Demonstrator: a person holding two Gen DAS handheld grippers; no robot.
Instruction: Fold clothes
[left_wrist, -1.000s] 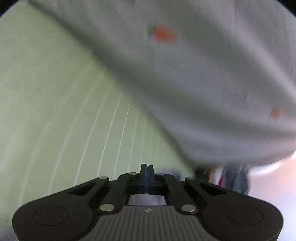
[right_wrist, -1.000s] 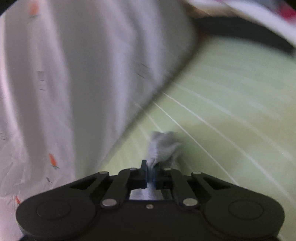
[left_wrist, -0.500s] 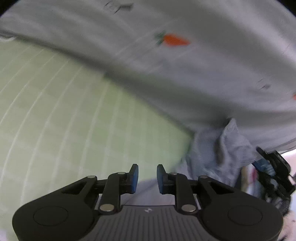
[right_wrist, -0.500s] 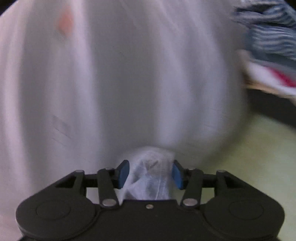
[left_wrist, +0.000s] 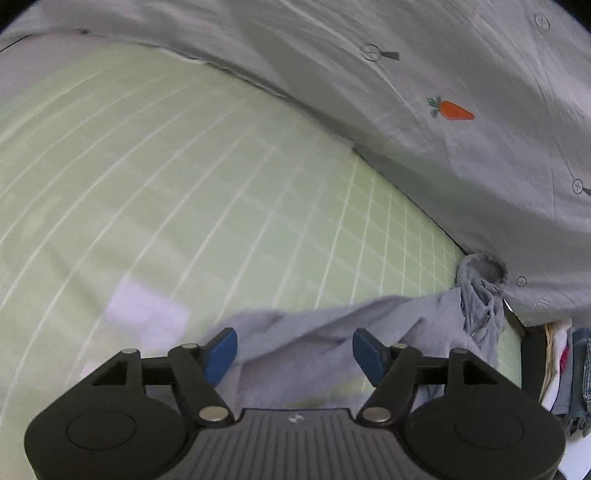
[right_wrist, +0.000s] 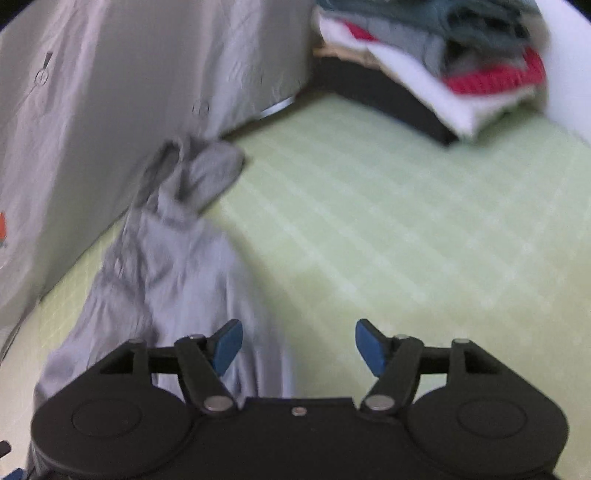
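On my left feed the pale green mat (left_wrist: 184, 166) with its white grid lines fills most of the view, and a bright patch of glare sits on it low and to the left. Along its far edge lies a big grey printed cloth (left_wrist: 443, 55), creased, with an orange carrot (left_wrist: 451, 109) and small circle marks on it. At the far right I can make out a sliver of a woven basket (left_wrist: 546, 354). My right feed is blurred, but I see the same mat (right_wrist: 406, 240), the printed cloth (right_wrist: 110, 92) on the left, and a black block (right_wrist: 388, 99) touching the mat's far edge.
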